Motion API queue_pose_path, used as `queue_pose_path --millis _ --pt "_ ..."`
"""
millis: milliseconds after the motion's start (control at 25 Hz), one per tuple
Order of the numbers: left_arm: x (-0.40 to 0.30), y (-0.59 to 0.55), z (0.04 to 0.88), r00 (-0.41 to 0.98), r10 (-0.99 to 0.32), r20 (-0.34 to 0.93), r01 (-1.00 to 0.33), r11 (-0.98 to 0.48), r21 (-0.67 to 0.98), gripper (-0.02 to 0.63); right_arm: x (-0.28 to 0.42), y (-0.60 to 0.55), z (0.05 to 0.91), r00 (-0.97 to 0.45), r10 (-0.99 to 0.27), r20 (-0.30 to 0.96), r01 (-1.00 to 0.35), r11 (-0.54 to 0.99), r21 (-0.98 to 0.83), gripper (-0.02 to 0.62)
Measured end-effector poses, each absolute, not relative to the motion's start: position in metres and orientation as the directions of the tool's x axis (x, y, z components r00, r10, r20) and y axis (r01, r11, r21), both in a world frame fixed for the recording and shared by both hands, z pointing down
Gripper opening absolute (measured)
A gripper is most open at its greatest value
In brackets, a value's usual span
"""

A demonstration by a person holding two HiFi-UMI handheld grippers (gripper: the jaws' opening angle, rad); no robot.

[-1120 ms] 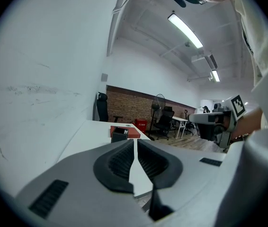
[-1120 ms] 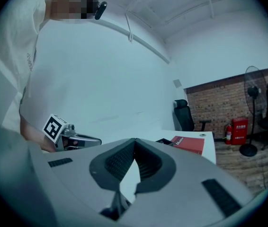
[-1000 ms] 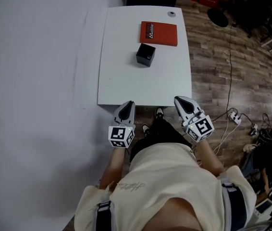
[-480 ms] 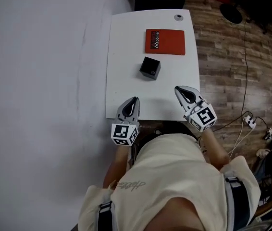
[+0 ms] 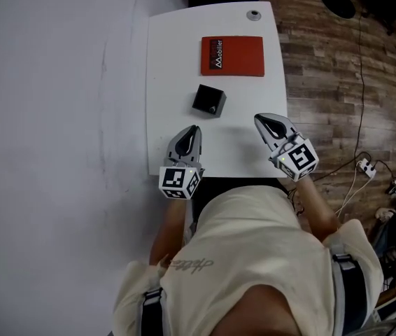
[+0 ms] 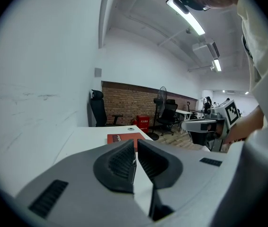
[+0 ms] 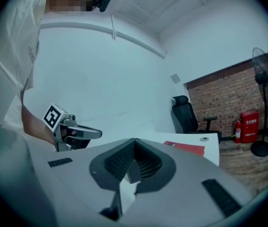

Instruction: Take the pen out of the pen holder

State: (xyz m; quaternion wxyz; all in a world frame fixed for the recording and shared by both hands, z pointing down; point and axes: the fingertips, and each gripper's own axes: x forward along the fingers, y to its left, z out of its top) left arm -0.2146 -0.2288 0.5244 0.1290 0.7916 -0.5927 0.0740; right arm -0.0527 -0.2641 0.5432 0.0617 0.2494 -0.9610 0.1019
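The black cube-shaped pen holder (image 5: 208,101) stands in the middle of the white table (image 5: 166,82). A small pale dot shows on its top; I cannot make out a pen. My left gripper (image 5: 194,128) hovers over the table's near edge, just short of the holder and slightly to its left, jaws together and empty. Off to the holder's right, my right gripper (image 5: 259,120) is also shut and empty. The left gripper view shows its own jaws (image 6: 135,142) nearly touching. The right gripper view shows its jaws (image 7: 135,141) closed. The holder is hidden in both gripper views.
A red book (image 5: 231,55) lies beyond the holder, also seen as a red book (image 6: 123,137) and red book (image 7: 185,148) in the gripper views. A small round object (image 5: 254,15) sits at the table's far edge. A white wall runs along the left; wooden floor with cables lies to the right.
The person has stepped closer to the table. Both grippers have moved forward from in front of the table's edge to over its near part, still shut.
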Motion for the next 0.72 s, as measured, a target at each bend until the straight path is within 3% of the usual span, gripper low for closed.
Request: queue_pose_path --millis 560,720 --pt "-0.192 -0.253 0.562 0.358 -0.87 0.338 -0.928 -0.372 0.026 0.04 -0.041 -0.263 0.565 -0.851 -0.476 0.224 -0.517 0.834 -0.194 0.006" --pt "-0.184 -0.258 0.575 0.394 -0.843 0.366 -0.912 -0.407 0.045 0.087 -0.037 -0.261 0.567 -0.839 -0.489 0.238 -0.534 0.824 -0.191 0.006"
